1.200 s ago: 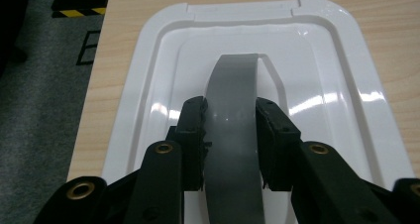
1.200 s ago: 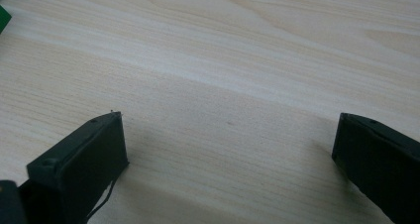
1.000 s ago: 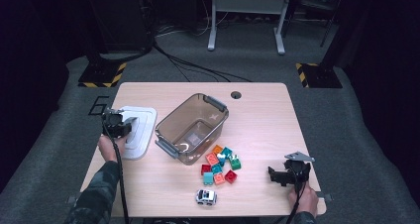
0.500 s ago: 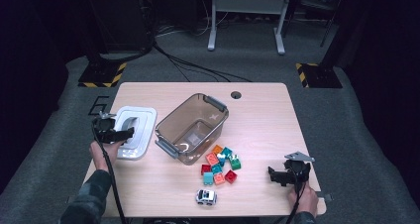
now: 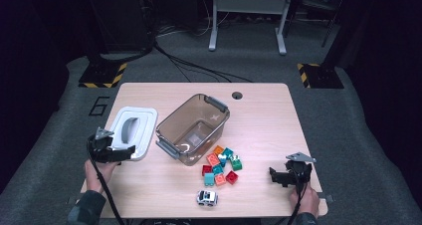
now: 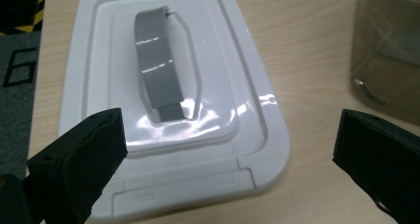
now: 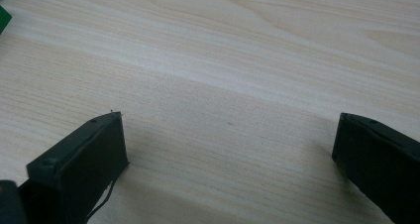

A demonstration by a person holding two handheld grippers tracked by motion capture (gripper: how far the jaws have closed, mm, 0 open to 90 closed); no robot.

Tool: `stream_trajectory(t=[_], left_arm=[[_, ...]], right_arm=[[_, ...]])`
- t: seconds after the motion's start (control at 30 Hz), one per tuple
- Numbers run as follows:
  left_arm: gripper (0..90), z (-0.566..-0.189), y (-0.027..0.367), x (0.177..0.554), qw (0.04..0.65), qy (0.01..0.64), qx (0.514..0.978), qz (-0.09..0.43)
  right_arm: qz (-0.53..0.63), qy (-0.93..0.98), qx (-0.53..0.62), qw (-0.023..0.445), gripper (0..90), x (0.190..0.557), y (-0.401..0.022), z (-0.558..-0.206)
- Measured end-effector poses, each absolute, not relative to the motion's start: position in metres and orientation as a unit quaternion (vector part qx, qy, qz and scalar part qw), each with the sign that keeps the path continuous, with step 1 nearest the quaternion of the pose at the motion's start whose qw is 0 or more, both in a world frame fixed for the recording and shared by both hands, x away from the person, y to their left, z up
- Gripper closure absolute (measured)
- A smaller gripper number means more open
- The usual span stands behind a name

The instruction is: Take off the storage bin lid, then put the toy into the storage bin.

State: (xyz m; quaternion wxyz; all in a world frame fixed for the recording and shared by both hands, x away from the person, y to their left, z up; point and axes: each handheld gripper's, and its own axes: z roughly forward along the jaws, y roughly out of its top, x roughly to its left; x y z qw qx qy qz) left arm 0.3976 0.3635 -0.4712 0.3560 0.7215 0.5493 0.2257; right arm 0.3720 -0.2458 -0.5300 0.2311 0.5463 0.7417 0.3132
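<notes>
High view: the white lid (image 5: 132,132) is seen lying flat on the surface (image 5: 278,120), at its left side, just left of the open brown bin (image 5: 194,128). The left tongs (image 5: 130,153) have been drawn back from the middle of the lid, where they were a second ago, to its near edge, and their jaws have just been opening, with nothing between them. The lid has thus been let go and set down; the bin is judged ready for filling. The coloured blocks (image 5: 220,164) are heaped just near and right of the bin, with a small toy car (image 5: 206,198) nearer still. The right tongs (image 5: 272,175) are held low over the near right of the surface, well apart from the blocks.

Left gripper view: the jaws are spread wide, and the lid (image 6: 168,105) with its grey handle (image 6: 157,63) is seen beyond them, untouched. A corner of the bin (image 6: 389,55) is seen at the right.

Right gripper view: the jaws are spread wide over bare wood (image 7: 223,60), nothing being pinched. A move toward the blocks is judged likeliest next.
</notes>
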Motion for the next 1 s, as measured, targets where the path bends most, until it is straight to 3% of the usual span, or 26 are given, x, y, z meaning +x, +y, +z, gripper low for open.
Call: stream_trajectory(t=[0.23,0.47,0.8,1.0], left_arm=[[0.0,-0.482,0.353,0.375,0.374,0.510,0.744,0.216],[0.0,-0.500,0.321,0.351,0.383,0.392,0.816,0.182],[0.4,-0.530,0.301,0.350,0.356,0.330,0.862,0.145],[0.6,-0.532,0.298,0.351,0.360,0.326,0.862,0.145]], right_arm=[[0.313,0.741,0.546,0.231,0.0,0.372,-0.246,-0.530],[0.313,0.741,0.547,0.232,0.0,0.372,-0.246,-0.530],[0.312,0.739,0.551,0.231,0.0,0.372,-0.245,-0.530],[0.312,0.730,0.560,0.236,0.0,0.370,-0.242,-0.530]])
